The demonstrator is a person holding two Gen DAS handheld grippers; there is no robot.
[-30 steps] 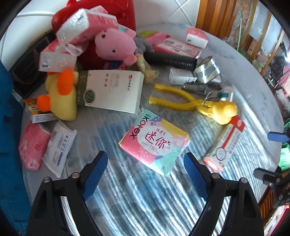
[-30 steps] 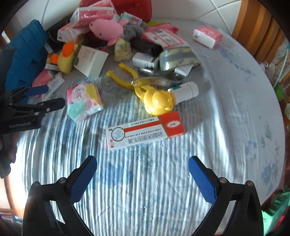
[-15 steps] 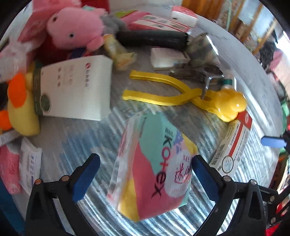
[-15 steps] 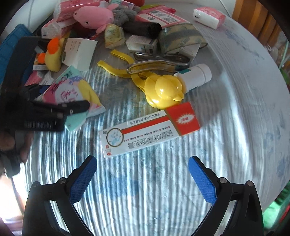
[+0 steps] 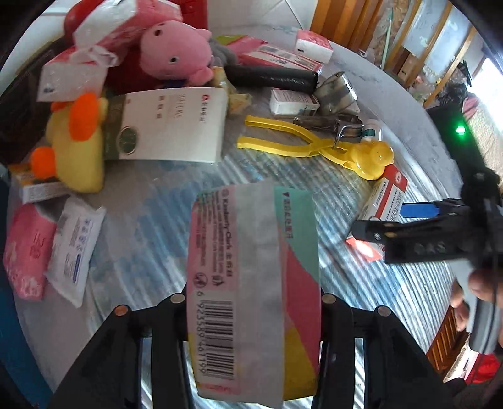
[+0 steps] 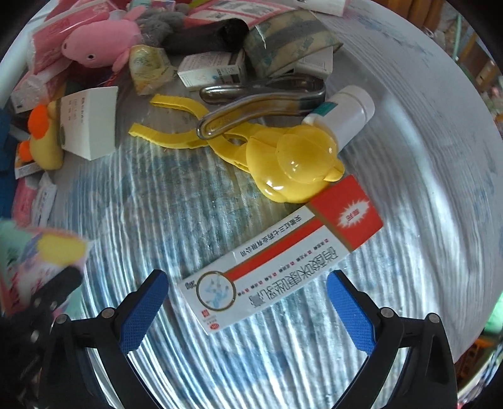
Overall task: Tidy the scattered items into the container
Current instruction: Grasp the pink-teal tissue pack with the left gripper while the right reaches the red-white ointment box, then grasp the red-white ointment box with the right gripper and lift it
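My left gripper (image 5: 251, 302) is shut on the pink, teal and yellow Kotex pack (image 5: 254, 283) and holds it upright above the table; the pack also shows blurred at the left edge of the right wrist view (image 6: 41, 254). My right gripper (image 6: 248, 299) is open, its blue pads either side of the near end of a long red and white medicine box (image 6: 283, 261) lying on the table. That gripper shows in the left wrist view (image 5: 418, 217) over the same box (image 5: 386, 195). A red container (image 5: 188, 9) stands at the far back, mostly hidden.
A yellow duck-shaped clamp (image 6: 283, 157), metal tongs (image 6: 261, 94), a white bottle (image 6: 342, 113), small boxes, a black roll (image 5: 270, 75), a white carton (image 5: 169, 126), a pink plush pig (image 5: 176, 50) and a yellow plush duck (image 5: 75, 141) crowd the far table. Sachets (image 5: 75, 245) lie left.
My left gripper has closed on the Kotex pack and lifted it off the table. My right gripper has moved forward and down until its pads flank the red and white box.
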